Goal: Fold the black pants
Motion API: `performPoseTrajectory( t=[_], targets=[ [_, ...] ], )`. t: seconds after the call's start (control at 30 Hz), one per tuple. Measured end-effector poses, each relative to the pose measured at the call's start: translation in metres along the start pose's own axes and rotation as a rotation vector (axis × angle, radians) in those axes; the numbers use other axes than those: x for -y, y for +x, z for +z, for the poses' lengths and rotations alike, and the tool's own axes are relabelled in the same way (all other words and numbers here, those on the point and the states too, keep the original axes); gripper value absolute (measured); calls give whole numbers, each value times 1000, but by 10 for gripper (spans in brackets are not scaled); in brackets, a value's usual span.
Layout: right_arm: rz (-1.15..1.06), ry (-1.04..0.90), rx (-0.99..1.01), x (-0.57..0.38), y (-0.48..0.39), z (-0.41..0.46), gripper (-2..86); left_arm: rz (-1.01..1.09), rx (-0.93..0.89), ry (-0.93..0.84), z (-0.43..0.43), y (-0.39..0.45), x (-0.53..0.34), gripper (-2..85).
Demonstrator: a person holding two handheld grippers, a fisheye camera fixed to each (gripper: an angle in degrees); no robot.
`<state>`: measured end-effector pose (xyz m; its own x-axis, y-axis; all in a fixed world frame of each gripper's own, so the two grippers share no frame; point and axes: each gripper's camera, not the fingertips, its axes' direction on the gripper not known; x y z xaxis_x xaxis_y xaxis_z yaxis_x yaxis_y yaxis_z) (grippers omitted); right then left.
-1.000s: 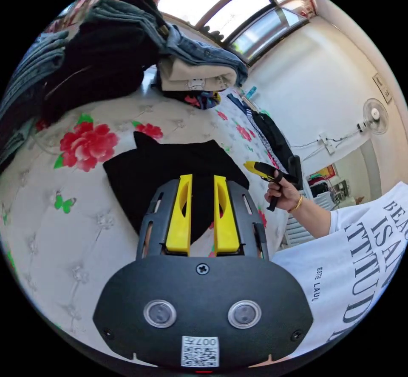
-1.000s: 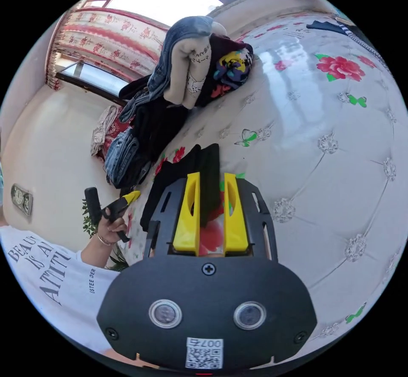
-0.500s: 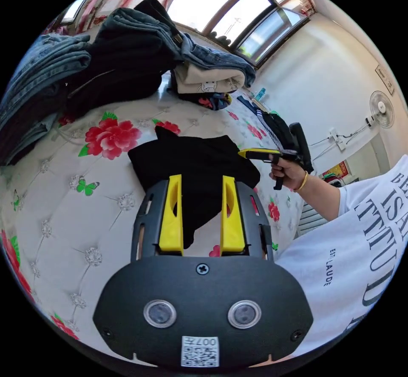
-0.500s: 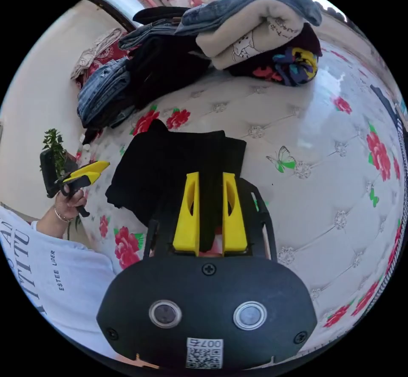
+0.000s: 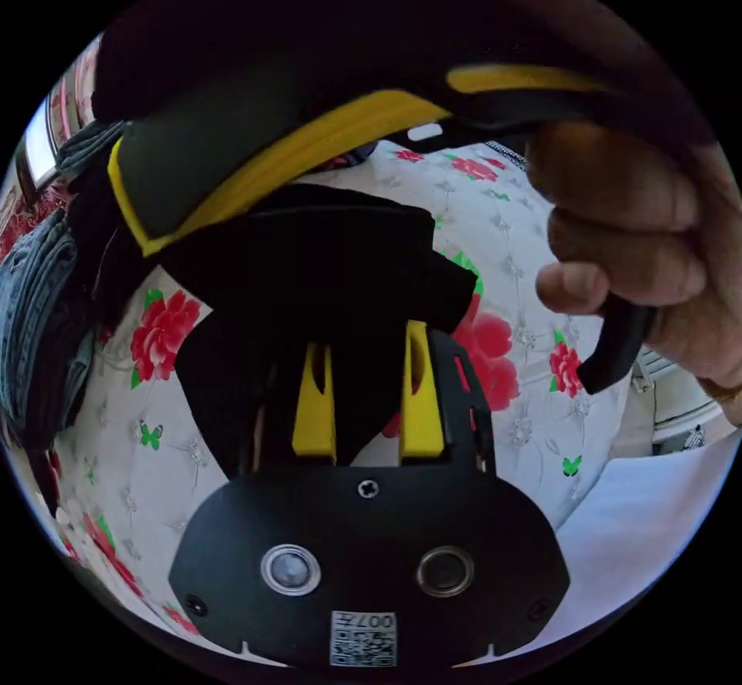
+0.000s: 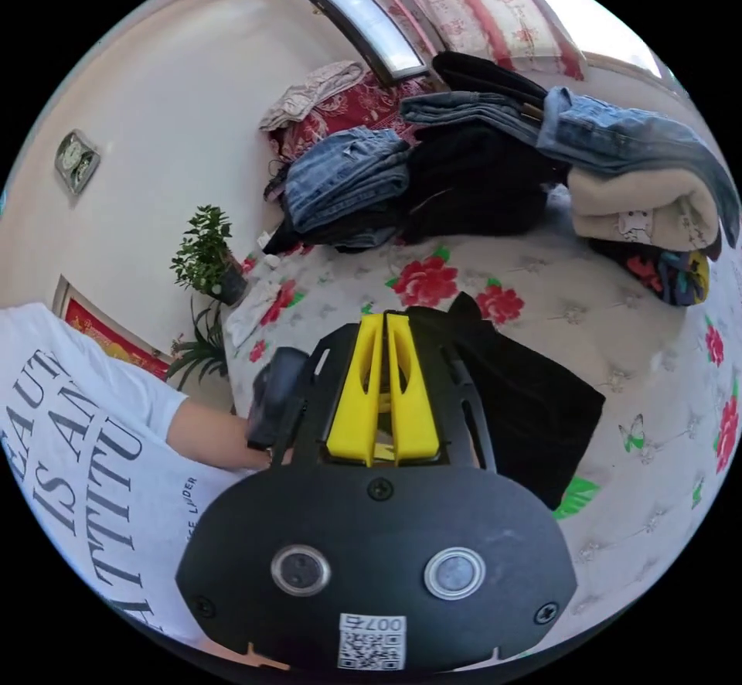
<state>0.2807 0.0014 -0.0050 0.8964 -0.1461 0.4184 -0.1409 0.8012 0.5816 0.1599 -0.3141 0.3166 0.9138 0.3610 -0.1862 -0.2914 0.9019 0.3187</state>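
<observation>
The black pants point(image 5: 309, 267) lie folded into a thick pad on the bed point(image 5: 510, 206), just ahead of the left gripper point(image 5: 359, 376), whose fingers stand apart, empty. The right gripper point(image 6: 384, 376) has its fingers pressed together, holding nothing, with the pants beside them. The cloth looks soft, limp and light; grip a doubled edge, or the layers may slide apart.
</observation>
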Motion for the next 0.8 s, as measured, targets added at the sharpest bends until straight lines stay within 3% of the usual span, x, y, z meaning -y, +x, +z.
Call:
performPoseTrajectory(
  t=[0.1,0.2,0.3,0.47,0.67,0.8],
  targets=[
    [-69,148,-85,-2,-22,-20,8,-102,-101,127,-48,-56,-5,49],
    [-81,256,-216,-16,-10,-45,26,-363,-179,285,-116,-153,-56,47],
    [0,129,-344,-27,24,-25,48,-657,-102,373,-174,-245,-143,44],
    [7,-130,-258,-40,44,69,77,-1059,44,197,-195,-322,-266,59],
    [-205,-257,-215,-5,6,171,86,-1226,195,187,-214,-317,-282,58],
    [-404,-415,-243,9,-15,245,67,-1155,224,172,-223,-325,-254,54]
  ],
)
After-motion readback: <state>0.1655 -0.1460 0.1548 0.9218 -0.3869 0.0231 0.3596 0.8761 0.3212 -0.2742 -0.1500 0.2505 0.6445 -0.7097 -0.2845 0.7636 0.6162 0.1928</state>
